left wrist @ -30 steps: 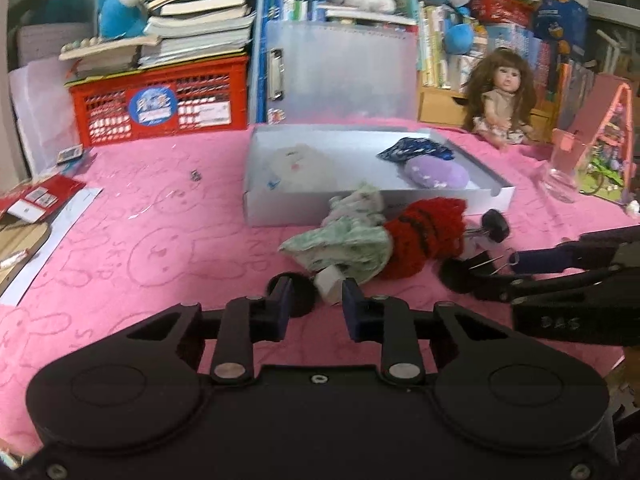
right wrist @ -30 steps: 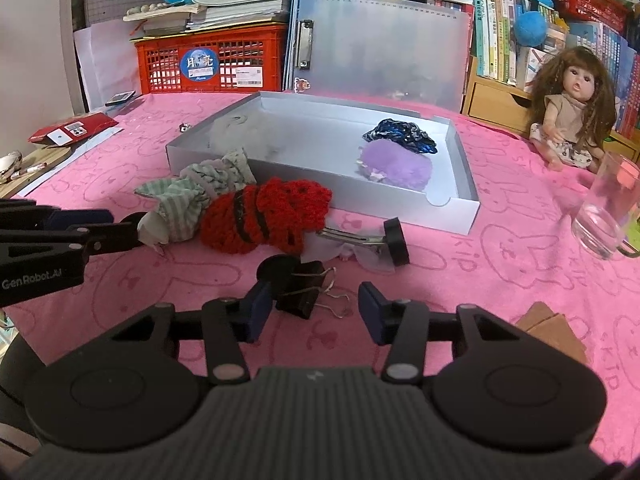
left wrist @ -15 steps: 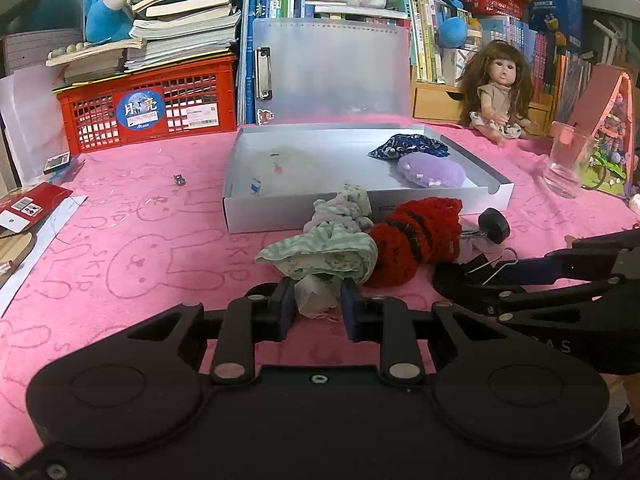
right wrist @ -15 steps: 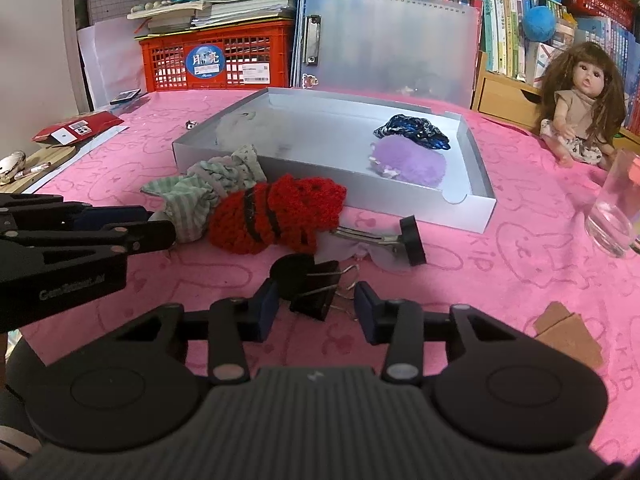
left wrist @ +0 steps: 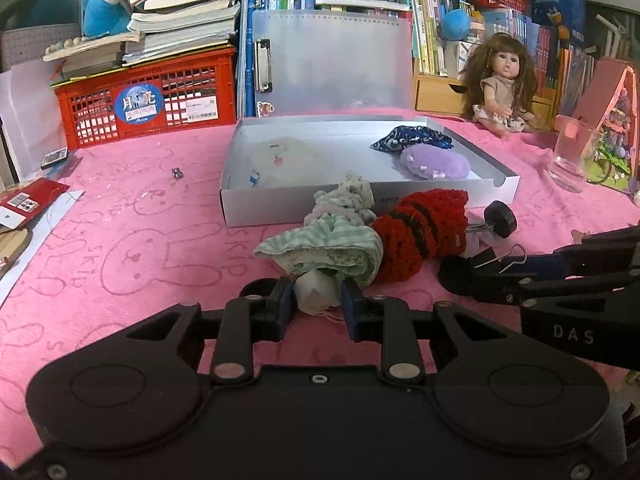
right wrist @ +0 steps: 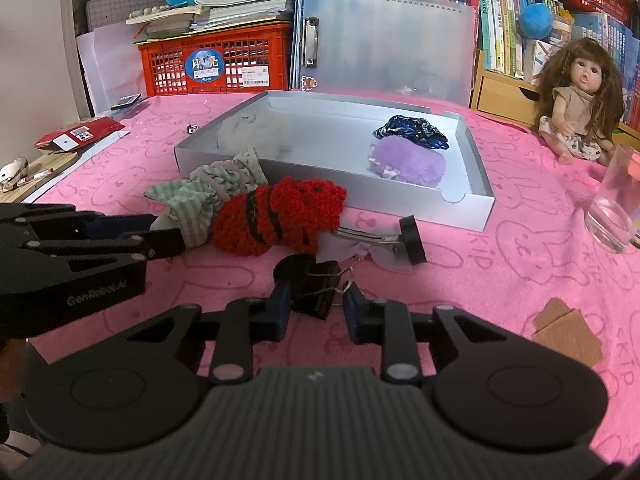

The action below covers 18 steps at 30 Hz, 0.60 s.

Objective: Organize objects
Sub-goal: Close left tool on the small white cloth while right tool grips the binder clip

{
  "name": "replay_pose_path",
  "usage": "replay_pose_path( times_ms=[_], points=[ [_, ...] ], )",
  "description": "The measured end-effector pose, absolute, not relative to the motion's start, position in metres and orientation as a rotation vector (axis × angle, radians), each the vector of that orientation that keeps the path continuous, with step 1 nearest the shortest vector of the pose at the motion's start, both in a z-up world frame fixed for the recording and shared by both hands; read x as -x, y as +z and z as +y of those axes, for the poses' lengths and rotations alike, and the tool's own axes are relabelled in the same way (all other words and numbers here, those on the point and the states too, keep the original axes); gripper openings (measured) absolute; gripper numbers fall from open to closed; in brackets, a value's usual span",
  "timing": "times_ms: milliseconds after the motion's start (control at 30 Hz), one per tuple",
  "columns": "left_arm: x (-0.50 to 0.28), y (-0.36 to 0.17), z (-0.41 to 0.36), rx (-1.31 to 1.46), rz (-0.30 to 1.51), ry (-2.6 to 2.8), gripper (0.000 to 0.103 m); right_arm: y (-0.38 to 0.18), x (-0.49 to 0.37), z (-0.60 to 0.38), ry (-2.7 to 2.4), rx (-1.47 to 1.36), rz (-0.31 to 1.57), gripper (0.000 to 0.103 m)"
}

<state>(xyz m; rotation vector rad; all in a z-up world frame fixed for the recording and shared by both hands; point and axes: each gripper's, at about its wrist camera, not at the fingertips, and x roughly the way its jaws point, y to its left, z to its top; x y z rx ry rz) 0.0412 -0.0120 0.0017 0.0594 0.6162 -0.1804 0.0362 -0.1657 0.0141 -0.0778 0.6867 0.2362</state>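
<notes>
Pink cloth [left wrist: 120, 216], left gripper [left wrist: 316, 302] pinching green sock [left wrist: 324, 248], right gripper [right wrist: 316, 304] clamping binder clip [right wrist: 316, 288]

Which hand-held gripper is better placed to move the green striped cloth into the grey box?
Left. The left hand-held gripper already straddles the green striped cloth; the right hand-held gripper is around the black binder clip.

I am in a home, likely a child's room: my bench [left wrist: 120, 248] wears a pink bunny cloth, with a doll [left wrist: 502, 84], plush toys [left wrist: 102, 4], crowded bookshelves [left wrist: 436, 28] and a red crate [left wrist: 148, 98] of books behind.
</notes>
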Motion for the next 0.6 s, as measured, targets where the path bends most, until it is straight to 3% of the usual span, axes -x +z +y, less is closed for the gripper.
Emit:
replay_pose_path(
  times_ms=[167,467,533,600],
  points=[
    [-0.0411,0.0009,-0.0138,-0.066,0.615,-0.18,0.026,0.016,-0.0362,-0.1684,0.226,0.067,0.683,0.024],
    [-0.0403,0.0017,-0.0145,-0.066,0.608,-0.186,0.024,0.0176,-0.0351,-0.1716,0.224,0.06,0.679,0.022],
    [-0.0402,0.0018,-0.0153,-0.073,0.605,-0.187,0.024,0.0175,-0.0359,-0.1718,0.218,0.058,0.676,0.024],
    [-0.0409,0.0014,-0.0155,-0.072,0.608,-0.186,0.025,0.0168,-0.0377,-0.1718,0.217,0.052,0.678,0.033]
  ],
)
